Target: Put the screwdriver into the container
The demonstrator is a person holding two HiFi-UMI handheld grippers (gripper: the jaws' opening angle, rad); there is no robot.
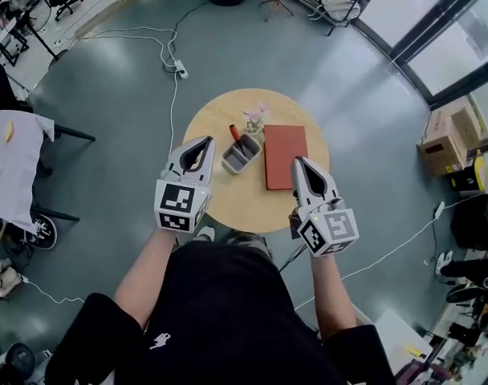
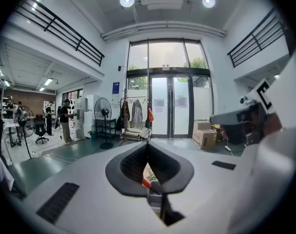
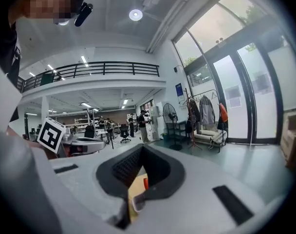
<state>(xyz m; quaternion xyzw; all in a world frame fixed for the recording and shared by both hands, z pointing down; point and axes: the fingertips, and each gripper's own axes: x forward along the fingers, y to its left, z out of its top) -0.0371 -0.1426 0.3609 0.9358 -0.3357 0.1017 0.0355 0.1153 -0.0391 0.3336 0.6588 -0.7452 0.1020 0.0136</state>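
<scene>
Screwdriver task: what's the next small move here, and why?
Probably none beyond pulling both hands back: the screwdriver already stands in the container, red handle up, and the left gripper and right gripper are both shut and empty.

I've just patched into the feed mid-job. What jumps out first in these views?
The round wooden table in the middle of the grey floor draws the eye, with a red book and a grey container side by side on it. The screwdriver is already in the container, its red handle sticking out. Nearer the camera, the left gripper and right gripper hang over the table, each with jaws together and nothing between them.
</scene>
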